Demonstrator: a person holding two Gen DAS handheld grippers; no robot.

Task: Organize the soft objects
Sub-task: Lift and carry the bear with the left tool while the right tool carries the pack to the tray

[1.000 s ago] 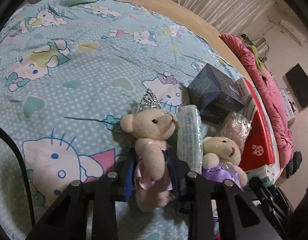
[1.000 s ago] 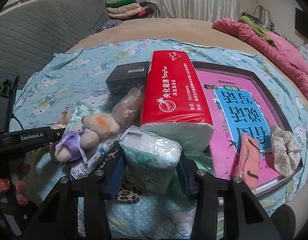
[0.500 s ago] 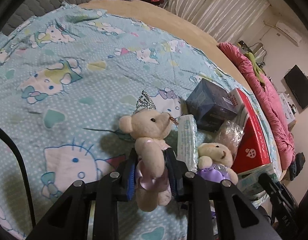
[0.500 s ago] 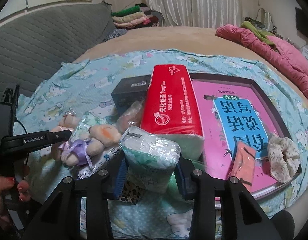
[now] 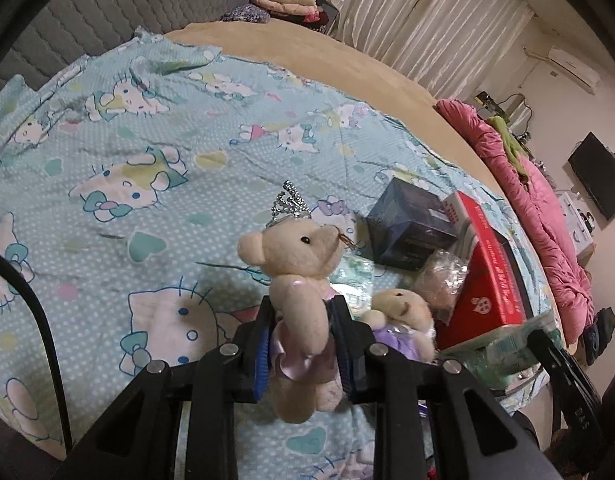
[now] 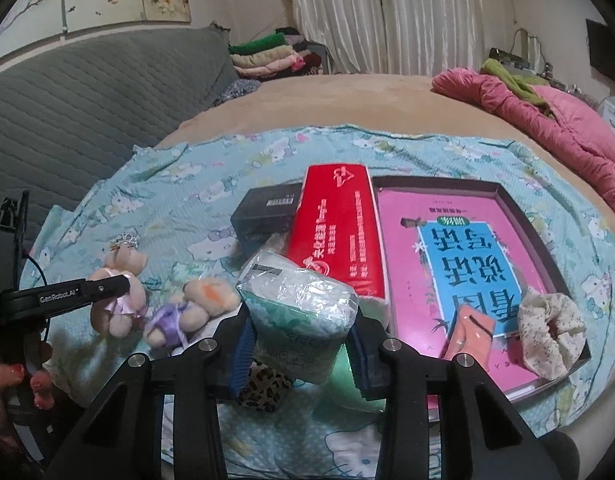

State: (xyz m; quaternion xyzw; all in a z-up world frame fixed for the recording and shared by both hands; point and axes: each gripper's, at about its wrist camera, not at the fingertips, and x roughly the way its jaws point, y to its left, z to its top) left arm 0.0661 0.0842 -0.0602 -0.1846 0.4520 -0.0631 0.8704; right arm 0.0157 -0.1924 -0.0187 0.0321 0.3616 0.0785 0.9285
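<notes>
Beige crowned bear pinched in my left gripper; tissue pack clamped in my right gripper. Carry step; next, choose placement spots.

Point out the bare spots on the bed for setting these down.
Free: the printed sheet left of the crowned bear, toward the grey headboard. Crowded: purple bear, black box, red pack, tray.

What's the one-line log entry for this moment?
left gripper: shut on crowned bear | right gripper: shut on tissue pack | purple bear: on bedsheet
</notes>
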